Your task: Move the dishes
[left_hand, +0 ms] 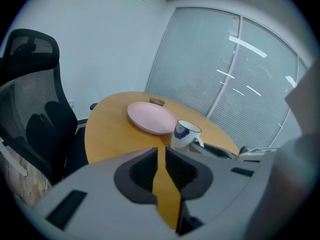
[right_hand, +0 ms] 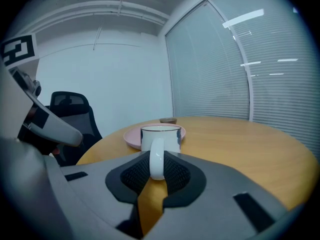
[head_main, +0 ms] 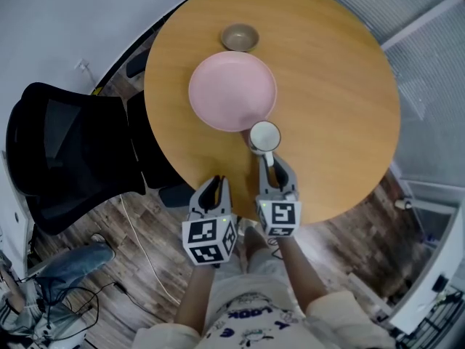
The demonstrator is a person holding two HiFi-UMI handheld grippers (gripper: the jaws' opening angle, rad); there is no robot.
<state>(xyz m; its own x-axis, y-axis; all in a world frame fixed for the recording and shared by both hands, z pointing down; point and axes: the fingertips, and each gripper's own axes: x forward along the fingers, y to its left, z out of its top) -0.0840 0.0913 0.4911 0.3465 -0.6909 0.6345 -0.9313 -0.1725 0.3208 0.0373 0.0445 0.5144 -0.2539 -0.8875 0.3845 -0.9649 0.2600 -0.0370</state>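
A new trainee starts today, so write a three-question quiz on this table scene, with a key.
1. True or false: the right gripper is closed on the handle of the white ceramic mug.
2. On the round wooden table, what lies beyond the round pink plate, farthest from the person? A) small brown bowl B) steel spoon C) drinking glass
3. Fill in: the left gripper holds ____.
Key: 1 true; 2 A; 3 nothing.
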